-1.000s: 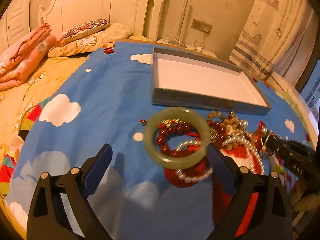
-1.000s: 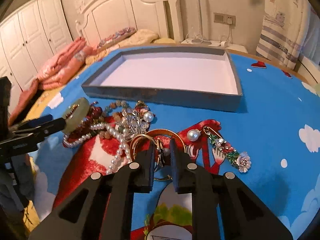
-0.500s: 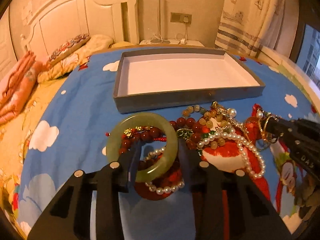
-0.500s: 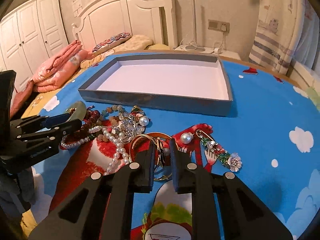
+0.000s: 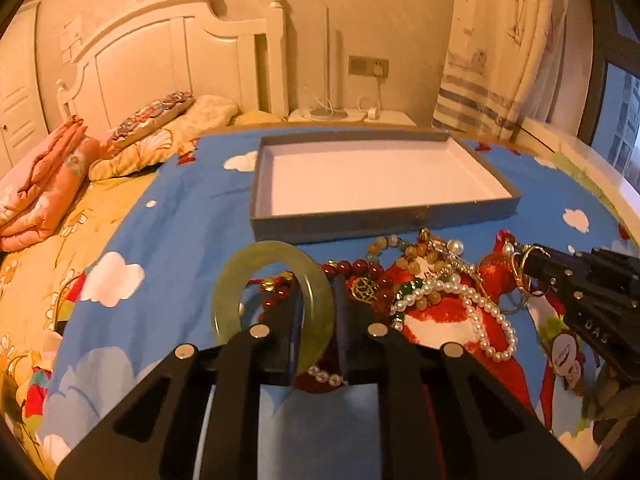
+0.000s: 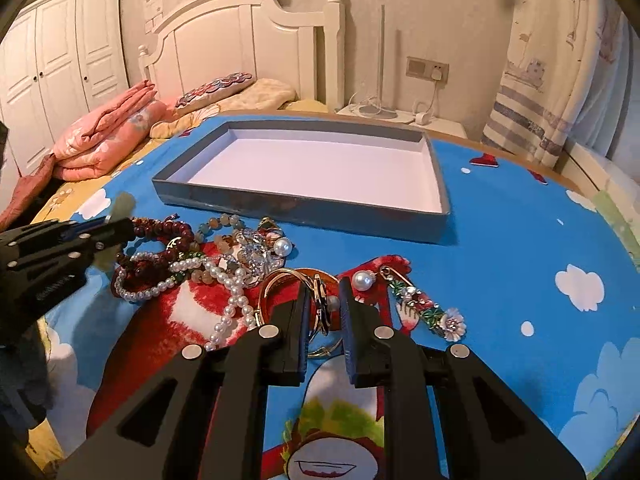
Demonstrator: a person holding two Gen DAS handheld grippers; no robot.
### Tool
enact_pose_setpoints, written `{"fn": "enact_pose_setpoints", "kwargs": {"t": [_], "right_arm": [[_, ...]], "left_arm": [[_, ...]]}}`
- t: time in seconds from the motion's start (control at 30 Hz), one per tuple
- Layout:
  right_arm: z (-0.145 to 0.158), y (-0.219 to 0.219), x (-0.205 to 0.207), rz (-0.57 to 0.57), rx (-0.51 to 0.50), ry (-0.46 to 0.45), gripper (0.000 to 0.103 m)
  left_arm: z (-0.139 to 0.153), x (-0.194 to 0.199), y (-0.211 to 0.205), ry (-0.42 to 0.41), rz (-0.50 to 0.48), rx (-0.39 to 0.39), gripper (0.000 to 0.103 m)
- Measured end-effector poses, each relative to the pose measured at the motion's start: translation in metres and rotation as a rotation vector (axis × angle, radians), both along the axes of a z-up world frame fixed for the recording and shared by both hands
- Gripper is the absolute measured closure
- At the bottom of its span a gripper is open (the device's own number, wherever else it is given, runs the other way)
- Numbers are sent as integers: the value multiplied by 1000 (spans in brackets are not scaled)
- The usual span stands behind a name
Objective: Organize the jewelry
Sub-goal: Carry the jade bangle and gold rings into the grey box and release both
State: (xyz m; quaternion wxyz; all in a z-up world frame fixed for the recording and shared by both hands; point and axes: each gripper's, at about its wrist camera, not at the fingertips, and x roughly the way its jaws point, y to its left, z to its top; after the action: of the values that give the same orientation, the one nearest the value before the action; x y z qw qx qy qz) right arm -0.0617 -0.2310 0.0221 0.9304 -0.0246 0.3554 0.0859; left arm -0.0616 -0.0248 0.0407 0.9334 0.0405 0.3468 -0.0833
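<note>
Left claw (image 5: pixel 316 320) had just closed, since a second earlier, on the green bangle (image 5: pixel 272 300), lifted tilted before the grey tray (image 5: pixel 380 220); right claw (image 6: pixel 323 312) clenched gold bangles (image 6: pixel 320 308) on the table (image 6: pixel 500 248).

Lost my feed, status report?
Left tool just closed on jade bangle. Right tool shut on gold rings. Tray empty, path clear.

1. Blue cloud-print sheet (image 6: pixel 500 240) spread across the bed, a red cartoon figure (image 6: pixel 168 320) printed on it.
2. White headboard (image 6: pixel 240 44) at the back wall.
3. Folded pink quilt (image 6: pixel 108 132) on the left, patterned pillow (image 6: pixel 216 90) beside it.
4. White wardrobe (image 6: pixel 60 64) far left.
5. Wall socket (image 6: pixel 427 70) with a plug in it.
6. Striped curtain (image 6: pixel 540 112) on the right.
</note>
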Motion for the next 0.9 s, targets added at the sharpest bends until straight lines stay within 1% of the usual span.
{"fn": "enact_pose_setpoints", "kwargs": {"t": [0.13,0.23,0.4,0.57,0.7,0.9], "right_arm": [[2,-4,-1,-22,8,-11,86],[5,-7,-1,-35,9,-20,86],[16,-12,7,-60,-9,-47,86],[33,-19,23,-105,-53,-84,86],[45,-21,41,-147,-106,-120,86],[50,-14,65,-192,-191,-170,86]], "left_arm": [[13,-8,5,-42,21,-9,89],[26,-11,4,-74,18,2,89],[38,-4,-6,-89,-8,33,89],[46,14,-22,-97,-41,71,89],[50,32,-32,-101,-56,84,89],[53,67,-44,-100,-51,105,88]]}}
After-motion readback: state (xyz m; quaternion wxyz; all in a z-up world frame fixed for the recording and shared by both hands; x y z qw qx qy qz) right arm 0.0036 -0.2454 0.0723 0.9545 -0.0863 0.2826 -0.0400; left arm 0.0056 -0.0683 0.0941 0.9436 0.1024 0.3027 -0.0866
